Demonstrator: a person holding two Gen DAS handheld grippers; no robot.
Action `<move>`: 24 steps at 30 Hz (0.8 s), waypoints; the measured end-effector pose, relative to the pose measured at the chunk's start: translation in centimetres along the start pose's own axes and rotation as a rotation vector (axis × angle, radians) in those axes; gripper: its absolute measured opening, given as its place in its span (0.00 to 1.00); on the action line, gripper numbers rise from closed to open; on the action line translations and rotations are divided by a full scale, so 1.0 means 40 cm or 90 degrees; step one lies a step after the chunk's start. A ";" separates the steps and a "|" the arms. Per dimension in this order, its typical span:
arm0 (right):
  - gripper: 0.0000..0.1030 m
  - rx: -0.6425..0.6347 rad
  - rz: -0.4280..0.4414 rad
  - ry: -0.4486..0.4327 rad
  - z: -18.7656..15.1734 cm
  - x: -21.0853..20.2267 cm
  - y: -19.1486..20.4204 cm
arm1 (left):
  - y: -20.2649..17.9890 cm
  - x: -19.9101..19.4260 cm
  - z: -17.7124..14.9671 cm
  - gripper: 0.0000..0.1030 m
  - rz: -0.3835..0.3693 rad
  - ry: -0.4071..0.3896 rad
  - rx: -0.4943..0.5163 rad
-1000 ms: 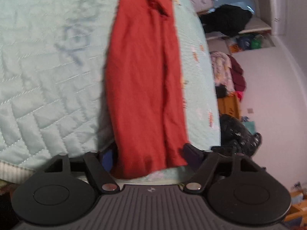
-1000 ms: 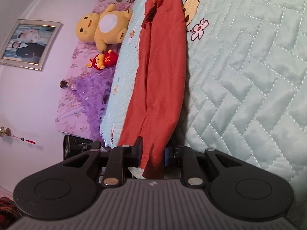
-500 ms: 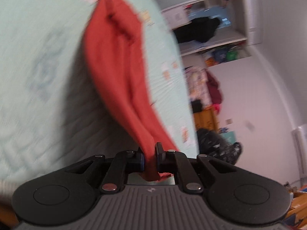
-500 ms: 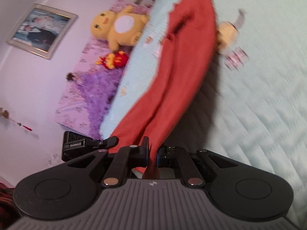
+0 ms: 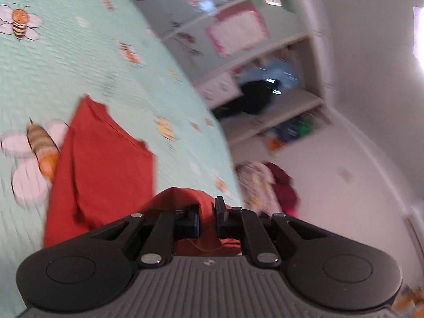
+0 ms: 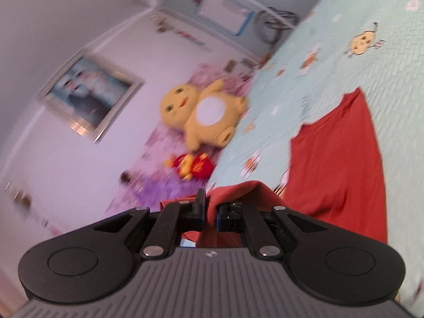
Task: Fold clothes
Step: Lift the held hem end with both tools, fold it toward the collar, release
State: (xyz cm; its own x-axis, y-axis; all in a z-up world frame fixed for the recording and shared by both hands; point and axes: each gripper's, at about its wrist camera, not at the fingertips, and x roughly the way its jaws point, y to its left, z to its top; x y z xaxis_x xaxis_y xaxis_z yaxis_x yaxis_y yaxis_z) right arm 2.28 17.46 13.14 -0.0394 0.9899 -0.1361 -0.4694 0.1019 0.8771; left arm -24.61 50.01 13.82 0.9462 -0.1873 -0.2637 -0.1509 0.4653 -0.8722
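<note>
Ahead of the left claw (image 5: 207,218) the garment (image 5: 106,164) lies on the bed (image 5: 79,61), with shelves (image 5: 265,100) beyond to the right; left of the right claw (image 6: 210,213) sits a plush toy (image 6: 204,118).

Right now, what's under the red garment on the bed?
The red garment lies on the mint quilted bedspread, partly covering a printed bee. Its near end is lifted, pinched in both the left gripper and right gripper. Anything else beneath the cloth is hidden.
</note>
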 end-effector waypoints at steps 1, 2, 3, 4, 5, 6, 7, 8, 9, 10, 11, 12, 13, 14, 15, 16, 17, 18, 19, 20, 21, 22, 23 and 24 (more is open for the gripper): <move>0.06 0.014 -0.012 -0.004 0.039 0.039 -0.026 | 0.021 0.034 0.030 0.08 0.019 -0.001 -0.010; 0.06 0.023 -0.022 -0.005 0.066 0.076 -0.053 | 0.042 0.068 0.060 0.08 0.037 -0.002 -0.019; 0.06 0.032 -0.032 -0.005 0.093 0.112 -0.080 | 0.064 0.097 0.084 0.08 0.051 0.000 -0.027; 0.06 0.034 -0.043 -0.005 0.117 0.147 -0.102 | 0.087 0.125 0.107 0.08 0.064 0.003 -0.036; 0.06 0.035 -0.053 -0.005 0.130 0.172 -0.125 | 0.110 0.152 0.127 0.08 0.075 0.004 -0.043; 0.06 0.038 -0.061 -0.004 0.141 0.200 -0.146 | 0.135 0.178 0.144 0.08 0.085 0.006 -0.051; 0.06 0.041 -0.070 -0.004 0.152 0.226 -0.167 | 0.155 0.202 0.160 0.08 0.094 0.004 -0.061; 0.06 0.046 -0.079 -0.007 0.165 0.247 -0.188 | 0.173 0.219 0.173 0.08 0.097 0.002 -0.072; 0.06 0.051 -0.084 -0.008 0.174 0.262 -0.209 | 0.195 0.237 0.188 0.08 0.096 0.003 -0.077; 0.06 0.057 -0.089 -0.010 0.184 0.278 -0.230 | 0.210 0.249 0.196 0.08 0.094 0.000 -0.077; 0.06 0.063 -0.094 -0.011 0.192 0.292 -0.252 | 0.225 0.261 0.204 0.08 0.091 -0.002 -0.076; 0.06 0.069 -0.100 -0.011 0.195 0.301 -0.274 | 0.241 0.268 0.199 0.08 0.091 -0.001 -0.081; 0.06 0.075 -0.105 -0.010 0.198 0.304 -0.296 | 0.257 0.275 0.194 0.08 0.091 0.000 -0.085; 0.06 0.082 -0.114 -0.009 0.195 0.311 -0.318 | 0.272 0.282 0.188 0.08 0.091 0.000 -0.090; 0.06 0.092 -0.116 -0.009 0.191 0.318 -0.338 | 0.281 0.287 0.181 0.08 0.099 0.003 -0.082; 0.06 0.103 -0.117 -0.009 0.186 0.320 -0.356 | 0.285 0.295 0.177 0.08 0.103 0.004 -0.076; 0.06 0.112 -0.119 -0.009 0.180 0.321 -0.373 | 0.281 0.305 0.177 0.08 0.101 0.002 -0.074; 0.06 0.110 -0.124 -0.007 0.176 0.319 -0.379 | 0.276 0.316 0.177 0.08 0.100 0.001 -0.071; 0.06 0.109 -0.125 -0.008 0.174 0.316 -0.382 | 0.271 0.326 0.178 0.08 0.098 -0.001 -0.068; 0.06 0.109 -0.126 -0.013 0.178 0.313 -0.383 | 0.266 0.337 0.178 0.08 0.096 -0.003 -0.065; 0.06 0.110 -0.127 -0.019 0.182 0.310 -0.384 | 0.254 0.352 0.183 0.08 0.091 -0.003 -0.063; 0.06 0.111 -0.128 -0.025 0.186 0.307 -0.385 | 0.239 0.367 0.192 0.08 0.089 -0.009 -0.056; 0.06 0.115 -0.127 -0.032 0.196 0.309 -0.384 | 0.224 0.382 0.202 0.08 0.088 -0.014 -0.048; 0.06 0.119 -0.126 -0.040 0.206 0.313 -0.383 | 0.209 0.397 0.212 0.08 0.086 -0.020 -0.040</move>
State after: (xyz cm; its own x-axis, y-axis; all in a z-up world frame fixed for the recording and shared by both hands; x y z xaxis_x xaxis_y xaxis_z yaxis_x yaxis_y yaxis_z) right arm 16.26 29.08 1.79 0.0940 0.9524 -0.2899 -0.2910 0.3048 0.9069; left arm -8.43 58.28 5.85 0.9242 -0.0995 -0.3686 -0.2945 0.4288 -0.8541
